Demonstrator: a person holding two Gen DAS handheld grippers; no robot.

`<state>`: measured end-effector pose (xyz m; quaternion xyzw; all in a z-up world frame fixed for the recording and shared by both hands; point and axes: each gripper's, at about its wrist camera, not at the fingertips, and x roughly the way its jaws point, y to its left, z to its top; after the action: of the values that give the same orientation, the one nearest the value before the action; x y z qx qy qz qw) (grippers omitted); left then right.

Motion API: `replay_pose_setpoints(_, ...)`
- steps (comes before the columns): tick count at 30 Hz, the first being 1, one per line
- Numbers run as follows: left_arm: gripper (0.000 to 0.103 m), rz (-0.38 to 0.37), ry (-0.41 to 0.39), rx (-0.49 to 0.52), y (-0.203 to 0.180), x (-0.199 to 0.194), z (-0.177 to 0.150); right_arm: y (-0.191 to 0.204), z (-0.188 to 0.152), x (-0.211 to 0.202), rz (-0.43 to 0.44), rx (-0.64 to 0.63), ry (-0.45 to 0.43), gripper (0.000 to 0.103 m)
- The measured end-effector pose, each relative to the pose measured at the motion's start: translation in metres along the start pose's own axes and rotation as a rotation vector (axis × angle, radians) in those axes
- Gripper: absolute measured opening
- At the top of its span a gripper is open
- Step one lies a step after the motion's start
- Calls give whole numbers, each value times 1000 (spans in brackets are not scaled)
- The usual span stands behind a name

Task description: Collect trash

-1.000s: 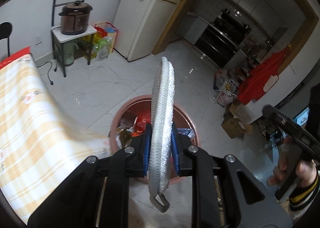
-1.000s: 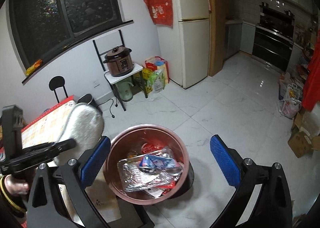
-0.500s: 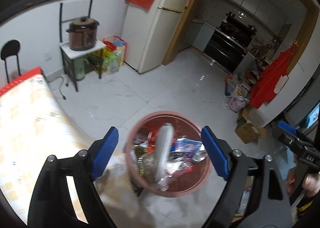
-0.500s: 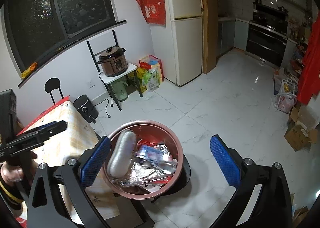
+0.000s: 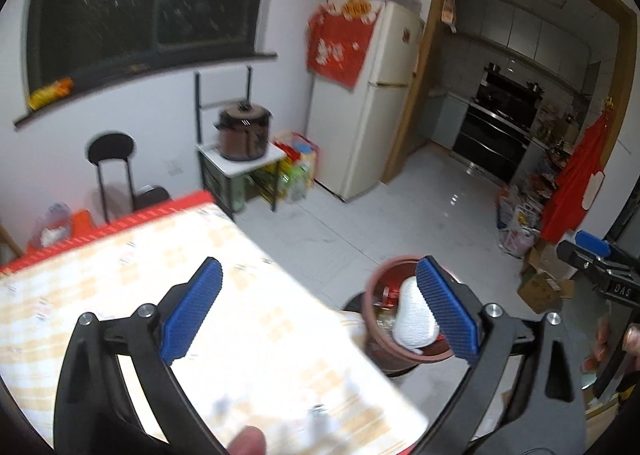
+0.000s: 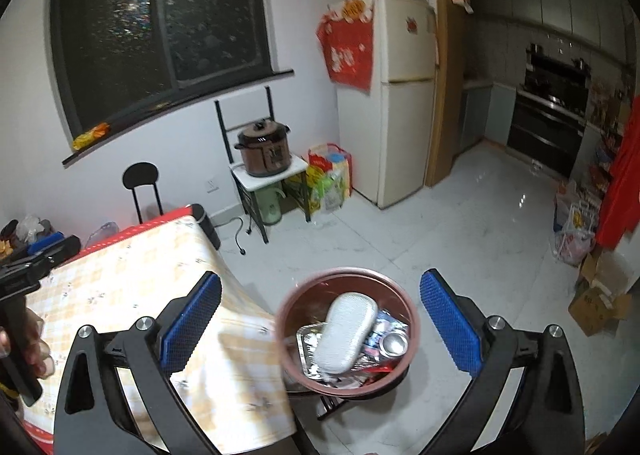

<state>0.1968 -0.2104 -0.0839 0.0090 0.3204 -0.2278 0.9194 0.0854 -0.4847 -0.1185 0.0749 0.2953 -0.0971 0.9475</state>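
A reddish-brown trash bin (image 6: 414,321) stands on the white floor just past the table corner. A silver oval pad (image 6: 347,333) lies in it on a foil tray (image 6: 309,340), next to a drink can (image 6: 394,343). My right gripper (image 6: 320,279) is open above and short of the bin, holding nothing. My left gripper (image 5: 318,267) hangs over the table in the yellow check cloth (image 5: 120,295). Its jaws are opening wide, with nothing between them. In the left wrist view the bin (image 5: 370,297) and the pad (image 5: 410,315) sit behind the right finger.
A fridge (image 6: 404,103) stands at the back wall. Left of it are a rice cooker (image 6: 264,149) on a small stand and a black stool (image 6: 140,179). Cardboard boxes (image 6: 600,303) and bags (image 6: 572,231) line the right side. A thumb (image 5: 246,441) shows at the bottom edge.
The left gripper let go of the silver pad, which dropped into the bin. Its jaws went wide, and it rose and swung left over the table. The right gripper pulled back and up.
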Motion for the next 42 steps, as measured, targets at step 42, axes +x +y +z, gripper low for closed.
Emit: replay_pose_setpoints(42,97,213,-231,-50,163,-248,-50,216,-4,-124,25,-114,-133,98)
